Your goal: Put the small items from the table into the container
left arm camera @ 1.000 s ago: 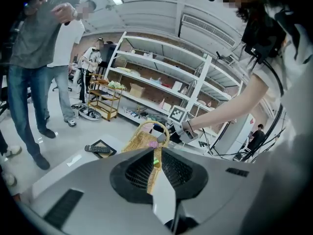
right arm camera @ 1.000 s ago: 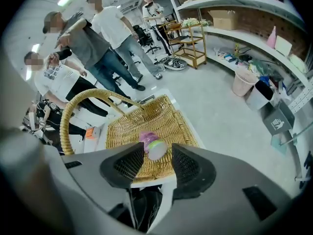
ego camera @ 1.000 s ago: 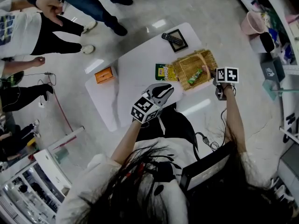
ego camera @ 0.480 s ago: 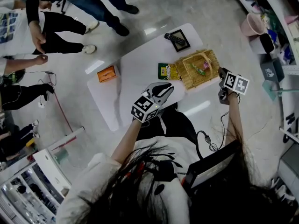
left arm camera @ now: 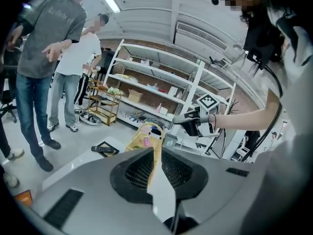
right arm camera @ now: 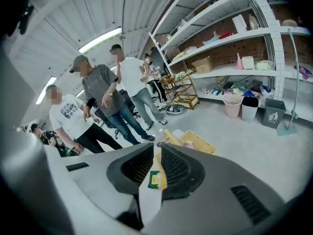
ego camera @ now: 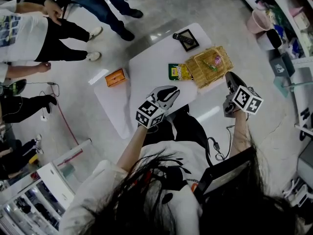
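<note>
A wicker basket [ego camera: 210, 65] stands at the right end of the white table [ego camera: 146, 72], with a small pink and green item [ego camera: 213, 62] inside. A green and yellow packet [ego camera: 179, 71] lies flat just left of it. My right gripper [ego camera: 230, 78] hangs off the table's edge, right of the basket. Its jaws [right arm camera: 157, 150] are closing to a thin slit with nothing between them, and the packet [right arm camera: 157, 177] and basket [right arm camera: 200, 142] show beyond. My left gripper [ego camera: 174, 91] hovers over the table's near edge, also at a narrow slit [left arm camera: 156, 150] and empty.
A black remote [ego camera: 182, 38] lies on a dark tray [ego camera: 190, 43] at the table's far end. An orange box [ego camera: 115, 77] sits at the left. Several people stand beyond the table at upper left. Shelves, a pink bucket [ego camera: 261, 22] and bins line the right side.
My right gripper has pulled back from over the basket's rim toward the lower right and risen. The left gripper has shifted only slightly. The people behind have moved about.
</note>
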A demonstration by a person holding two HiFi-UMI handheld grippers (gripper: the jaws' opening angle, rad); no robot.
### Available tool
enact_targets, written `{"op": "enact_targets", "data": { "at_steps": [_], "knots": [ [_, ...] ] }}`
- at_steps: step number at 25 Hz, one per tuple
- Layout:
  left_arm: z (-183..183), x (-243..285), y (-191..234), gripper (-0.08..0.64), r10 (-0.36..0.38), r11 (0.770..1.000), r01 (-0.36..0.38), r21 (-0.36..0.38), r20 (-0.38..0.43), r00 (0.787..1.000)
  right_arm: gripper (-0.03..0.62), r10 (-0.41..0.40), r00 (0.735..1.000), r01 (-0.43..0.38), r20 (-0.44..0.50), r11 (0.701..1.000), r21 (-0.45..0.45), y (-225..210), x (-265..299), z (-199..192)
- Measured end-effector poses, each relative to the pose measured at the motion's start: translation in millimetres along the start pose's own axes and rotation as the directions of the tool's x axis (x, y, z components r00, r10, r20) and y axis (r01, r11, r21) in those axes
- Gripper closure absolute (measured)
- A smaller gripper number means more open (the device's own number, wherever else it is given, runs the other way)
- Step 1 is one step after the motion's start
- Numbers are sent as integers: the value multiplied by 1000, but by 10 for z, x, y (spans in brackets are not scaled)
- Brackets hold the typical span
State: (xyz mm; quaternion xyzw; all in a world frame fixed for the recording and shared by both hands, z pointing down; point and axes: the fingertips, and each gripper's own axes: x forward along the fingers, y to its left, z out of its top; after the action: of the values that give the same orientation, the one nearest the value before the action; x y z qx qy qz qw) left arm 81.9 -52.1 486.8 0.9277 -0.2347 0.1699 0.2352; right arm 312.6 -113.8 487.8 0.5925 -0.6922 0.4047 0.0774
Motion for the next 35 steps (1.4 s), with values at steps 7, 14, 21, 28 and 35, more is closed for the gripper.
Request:
{"op": "enact_targets", "data": {
  "at_steps": [7, 14, 21, 28, 35],
  "knots": [
    [-198, -493, -71, 518, -13, 1000, 12, 7, 11, 1000, 545, 88, 996, -88, 5, 995, 44, 896, -148, -626],
    [-430, -1001, -150, 518, -7, 1000, 6, 17, 30, 1000, 557, 139, 990, -138, -14, 989, 53, 1585, -235, -1209],
    [-639, -1431, -212, 518, 3, 1000, -4, 17, 51, 999, 569, 159, 986, -158, -48, 987, 28, 2087, -352, -1712],
    [-683, -1690, -204, 518, 12, 1000, -14, 19, 84, 996, 572, 176, 982, -176, -69, 984, -1, 2439, -414, -2053],
    [-635, -1787, -202, 518, 16, 999, -21, 43, 103, 995, 572, 197, 975, -201, -104, 979, -29, 2664, -361, -2225]
  ]
}}
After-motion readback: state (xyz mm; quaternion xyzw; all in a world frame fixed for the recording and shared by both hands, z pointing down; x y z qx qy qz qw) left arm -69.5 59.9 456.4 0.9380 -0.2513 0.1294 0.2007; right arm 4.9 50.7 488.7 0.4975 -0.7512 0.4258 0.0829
